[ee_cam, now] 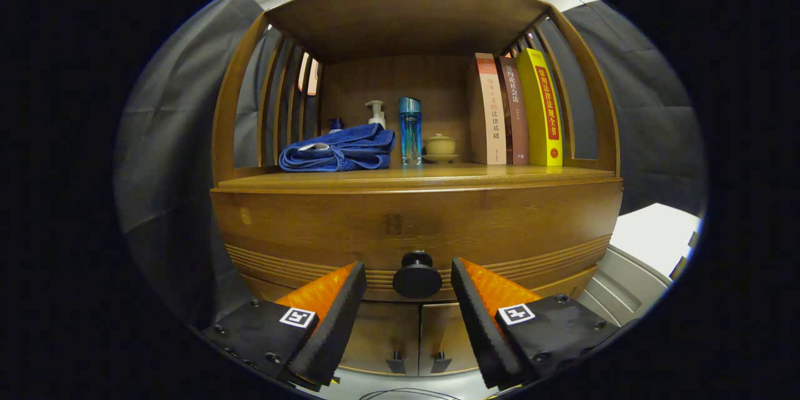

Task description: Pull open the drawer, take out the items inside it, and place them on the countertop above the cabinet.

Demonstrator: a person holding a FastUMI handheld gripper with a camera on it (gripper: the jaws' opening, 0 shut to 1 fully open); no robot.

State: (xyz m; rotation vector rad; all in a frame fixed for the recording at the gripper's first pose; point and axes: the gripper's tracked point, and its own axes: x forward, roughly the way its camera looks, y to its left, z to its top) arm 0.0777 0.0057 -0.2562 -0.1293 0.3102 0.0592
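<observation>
A wooden cabinet faces me, its drawer front [412, 231] closed flush under the countertop [412, 176]. A round black knob [417, 276] sticks out from the drawer's lower middle. My gripper [409, 275] is open, one finger on each side of the knob, with a small gap between each finger and it. The knob sits level with the fingertips [357, 275]. The drawer's contents are hidden behind the closed front.
On the countertop stand a folded blue towel [337, 149], a white pump bottle [375, 114], a blue bottle [410, 131], a small lidded cup on a saucer [440, 146] and three upright books [517, 111]. Two lower cabinet doors [417, 337] have small handles. A white surface [653, 237] lies right.
</observation>
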